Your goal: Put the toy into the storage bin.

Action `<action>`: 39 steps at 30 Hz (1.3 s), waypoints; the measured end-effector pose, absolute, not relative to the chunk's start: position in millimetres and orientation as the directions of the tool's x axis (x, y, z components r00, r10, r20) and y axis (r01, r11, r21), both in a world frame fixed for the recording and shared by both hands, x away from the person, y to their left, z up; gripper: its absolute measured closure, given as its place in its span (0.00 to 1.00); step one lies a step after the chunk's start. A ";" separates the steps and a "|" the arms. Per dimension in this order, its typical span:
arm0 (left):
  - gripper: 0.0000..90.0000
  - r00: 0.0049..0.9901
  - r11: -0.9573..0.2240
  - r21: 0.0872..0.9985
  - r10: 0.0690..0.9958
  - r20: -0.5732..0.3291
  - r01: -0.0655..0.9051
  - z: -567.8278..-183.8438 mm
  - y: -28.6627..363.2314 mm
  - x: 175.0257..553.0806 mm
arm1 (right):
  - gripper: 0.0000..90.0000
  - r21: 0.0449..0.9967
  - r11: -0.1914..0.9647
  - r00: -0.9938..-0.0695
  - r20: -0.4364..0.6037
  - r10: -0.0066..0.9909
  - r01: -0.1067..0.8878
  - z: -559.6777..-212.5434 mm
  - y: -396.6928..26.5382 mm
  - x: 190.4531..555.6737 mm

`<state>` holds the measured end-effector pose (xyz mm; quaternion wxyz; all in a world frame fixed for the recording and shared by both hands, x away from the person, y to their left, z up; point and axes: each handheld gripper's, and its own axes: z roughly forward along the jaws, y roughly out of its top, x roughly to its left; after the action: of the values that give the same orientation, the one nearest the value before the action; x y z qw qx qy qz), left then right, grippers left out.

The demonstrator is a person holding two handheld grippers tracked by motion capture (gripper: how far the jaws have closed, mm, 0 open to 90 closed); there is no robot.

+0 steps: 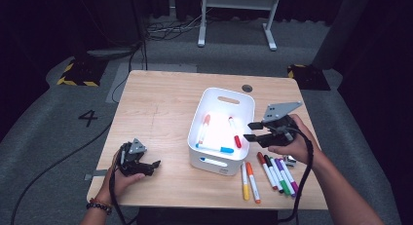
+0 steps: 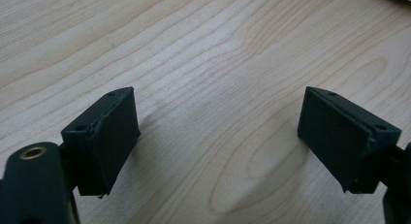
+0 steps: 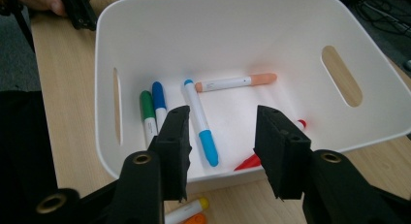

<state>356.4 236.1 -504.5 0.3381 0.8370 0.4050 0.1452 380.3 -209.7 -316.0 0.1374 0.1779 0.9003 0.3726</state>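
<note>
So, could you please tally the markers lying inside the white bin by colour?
green marker: 1
dark blue marker: 1
light blue marker: 1
orange marker: 1
red marker: 1
Total in the white bin: 5

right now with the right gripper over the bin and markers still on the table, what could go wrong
The right gripper hangs close over the white bin's near rim with jaws open and empty; a low swing back toward the loose markers could clip that wall and shift the bin. Those markers lie packed side by side, so the jaws may catch two at once or roll one toward the table edge.
</note>
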 end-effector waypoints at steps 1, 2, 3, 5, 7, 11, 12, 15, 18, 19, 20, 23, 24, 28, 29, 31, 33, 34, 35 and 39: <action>0.17 0.631 -0.445 0.683 0.775 -0.029 0.579 -504.4 236.2 356.5 | 0.61 0.729 0.647 -0.892 -0.114 0.436 0.223 -315.6 -214.8 377.1; 0.17 0.631 -0.445 0.683 0.775 -0.029 0.579 -504.4 236.2 356.5 | 0.60 0.742 0.629 -0.884 -0.110 0.454 0.231 -316.0 -221.1 373.4; 0.17 0.631 -0.445 0.683 0.775 -0.030 0.579 -504.5 236.2 356.5 | 0.59 0.747 0.624 -0.879 -0.116 0.462 0.229 -316.4 -225.1 371.8; 0.17 0.631 -0.445 0.683 0.775 -0.029 0.579 -504.4 236.2 356.5 | 0.57 0.762 0.600 -0.865 -0.108 0.490 0.244 -319.3 -234.5 366.8; 0.17 0.630 -0.446 0.683 0.776 -0.028 0.578 -504.4 236.1 356.3 | 0.54 0.776 0.581 -0.855 -0.108 0.508 0.247 -323.5 -243.4 362.7; 0.17 0.631 -0.445 0.683 0.776 -0.029 0.579 -504.5 236.2 356.5 | 0.49 0.783 0.564 -0.826 -0.120 0.550 0.261 -335.5 -256.1 355.2; 0.17 0.630 -0.445 0.683 0.776 -0.029 0.579 -504.5 236.2 356.5 | 0.49 0.787 0.556 -0.817 -0.120 0.564 0.269 -339.1 -257.8 353.0; 0.17 0.631 -0.445 0.683 0.776 -0.029 0.579 -504.5 236.2 356.5 | 0.49 0.789 0.553 -0.814 -0.122 0.568 0.268 -350.1 -263.9 347.7; 0.17 0.629 -0.443 0.684 0.777 -0.031 0.580 -504.5 236.0 356.3 | 0.50 0.780 0.557 -0.806 -0.120 0.579 0.284 -365.7 -267.7 343.6; 0.17 0.631 -0.445 0.683 0.776 -0.029 0.579 -504.5 236.1 356.4 | 0.51 0.775 0.560 -0.804 -0.116 0.583 0.294 -372.1 -268.7 343.3; 0.17 0.629 -0.444 0.684 0.777 -0.029 0.580 -504.5 236.0 356.3 | 0.52 0.766 0.572 -0.800 -0.130 0.585 0.294 -379.6 -269.8 344.2; 0.17 0.630 -0.445 0.683 0.776 -0.029 0.580 -504.3 236.1 356.3 | 0.54 0.743 0.575 -0.781 -0.115 0.614 0.342 -403.9 -271.3 347.4; 0.17 0.629 -0.443 0.684 0.777 -0.030 0.580 -504.5 236.0 356.3 | 0.55 0.734 0.580 -0.782 -0.109 0.614 0.353 -412.4 -271.8 349.1; 0.17 0.630 -0.444 0.683 0.776 -0.029 0.579 -504.4 236.1 356.3 | 0.59 0.698 0.594 -0.760 -0.110 0.640 0.400 -441.1 -269.5 353.9; 0.17 0.630 -0.445 0.683 0.776 -0.028 0.578 -504.4 236.1 356.4 | 0.60 0.689 0.598 -0.752 -0.117 0.649 0.410 -446.3 -268.4 354.5; 0.17 0.630 -0.444 0.683 0.776 -0.030 0.580 -504.3 236.1 356.2 | 0.62 0.681 0.602 -0.736 -0.135 0.664 0.418 -455.0 -267.0 355.3; 0.17 0.629 -0.444 0.684 0.777 -0.029 0.579 -504.4 236.0 356.3 | 0.64 0.676 0.598 -0.723 -0.139 0.677 0.430 -461.9 -265.4 355.6; 0.17 0.629 -0.444 0.683 0.776 -0.029 0.580 -504.4 236.0 356.3 | 0.64 0.675 0.600 -0.730 -0.132 0.671 0.430 -464.4 -265.9 356.3; 0.17 0.630 -0.446 0.683 0.776 -0.028 0.578 -504.4 236.1 356.3 | 0.65 0.678 0.594 -0.728 -0.125 0.674 0.433 -466.6 -265.4 356.4; 0.17 0.629 -0.449 0.683 0.777 -0.019 0.576 -504.0 236.3 356.2 | 0.67 0.677 0.581 -0.721 -0.107 0.685 0.451 -474.3 -264.3 358.6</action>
<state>356.2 236.3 -504.0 0.3354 0.8379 0.4035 0.1501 358.6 -264.3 -474.3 0.1818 0.3263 0.8703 0.3209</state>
